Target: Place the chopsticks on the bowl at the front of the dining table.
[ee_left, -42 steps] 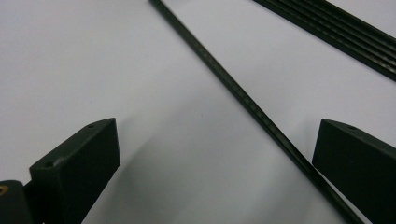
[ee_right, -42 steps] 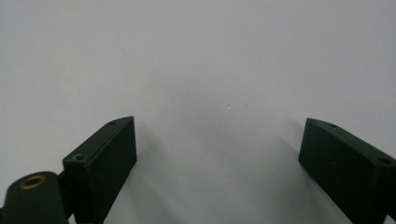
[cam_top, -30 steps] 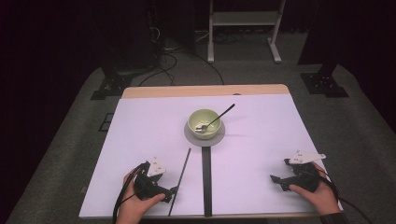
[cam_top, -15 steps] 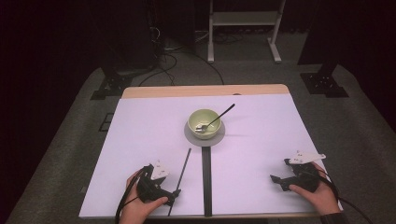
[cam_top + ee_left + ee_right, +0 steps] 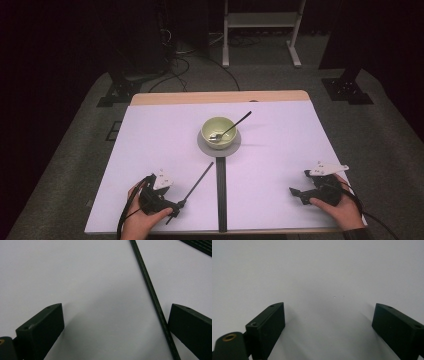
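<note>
The left tongs (image 5: 172, 210) were held wide and low over the table (image 5: 150, 150), a thin black stick (image 5: 152, 295) lying between the jaws, just beside one, apparently lined up for a pinch. The right tongs (image 5: 298, 194) were rested wide over bare table, well apart. A bowl (image 5: 218, 131) with a spoon (image 5: 235, 125) was set farther back.

The counter (image 5: 150, 150) carried a white sheet. A thin black rod (image 5: 152, 296) lay flat on it, just inside the left gripper's (image 5: 170, 207) right-hand jaw. A black strip (image 5: 221, 195) and a grey disc (image 5: 202, 145) lay farther ahead of those jaws.
</note>
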A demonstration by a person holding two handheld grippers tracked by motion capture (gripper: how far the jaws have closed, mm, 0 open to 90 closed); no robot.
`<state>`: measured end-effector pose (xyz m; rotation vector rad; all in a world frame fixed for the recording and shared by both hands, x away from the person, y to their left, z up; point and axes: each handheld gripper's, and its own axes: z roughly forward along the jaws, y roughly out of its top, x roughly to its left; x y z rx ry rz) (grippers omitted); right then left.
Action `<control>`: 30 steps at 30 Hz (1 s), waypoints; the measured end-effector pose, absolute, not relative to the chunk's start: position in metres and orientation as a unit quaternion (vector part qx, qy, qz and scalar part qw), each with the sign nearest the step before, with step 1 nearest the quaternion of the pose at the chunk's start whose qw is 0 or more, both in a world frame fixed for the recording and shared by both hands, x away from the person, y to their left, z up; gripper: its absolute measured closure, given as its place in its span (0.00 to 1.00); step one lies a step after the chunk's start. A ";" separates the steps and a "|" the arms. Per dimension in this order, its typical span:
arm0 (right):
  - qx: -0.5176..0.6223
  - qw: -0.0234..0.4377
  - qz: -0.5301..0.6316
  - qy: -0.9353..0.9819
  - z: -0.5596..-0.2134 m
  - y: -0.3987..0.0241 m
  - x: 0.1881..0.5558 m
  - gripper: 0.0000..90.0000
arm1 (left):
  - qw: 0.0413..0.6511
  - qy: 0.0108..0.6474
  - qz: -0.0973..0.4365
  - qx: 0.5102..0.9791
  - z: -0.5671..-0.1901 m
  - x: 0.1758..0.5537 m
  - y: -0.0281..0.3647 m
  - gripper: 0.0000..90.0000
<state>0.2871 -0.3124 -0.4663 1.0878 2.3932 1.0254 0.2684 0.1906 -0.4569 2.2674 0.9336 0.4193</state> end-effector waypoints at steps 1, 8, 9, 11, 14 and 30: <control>0.381 0.159 0.359 0.837 -0.466 -0.312 0.287 0.11 | 0.321 0.358 0.161 0.862 -0.457 0.269 0.191 0.00; 0.381 0.159 0.359 0.837 -0.466 -0.312 0.287 0.11 | 0.320 0.364 0.163 0.859 -0.457 0.271 0.198 0.00; 0.381 0.159 0.359 0.837 -0.466 -0.312 0.287 0.11 | 0.319 0.365 0.164 0.859 -0.457 0.271 0.200 0.00; 0.380 0.159 0.359 0.837 -0.466 -0.312 0.287 0.11 | 0.319 0.368 0.164 0.858 -0.457 0.272 0.202 0.00; 0.380 0.159 0.359 0.837 -0.466 -0.312 0.287 0.11 | 0.319 0.372 0.164 0.856 -0.457 0.274 0.206 0.00; 0.380 0.159 0.359 0.837 -0.466 -0.313 0.287 0.11 | 0.333 0.372 0.159 0.851 -0.459 0.281 0.220 0.00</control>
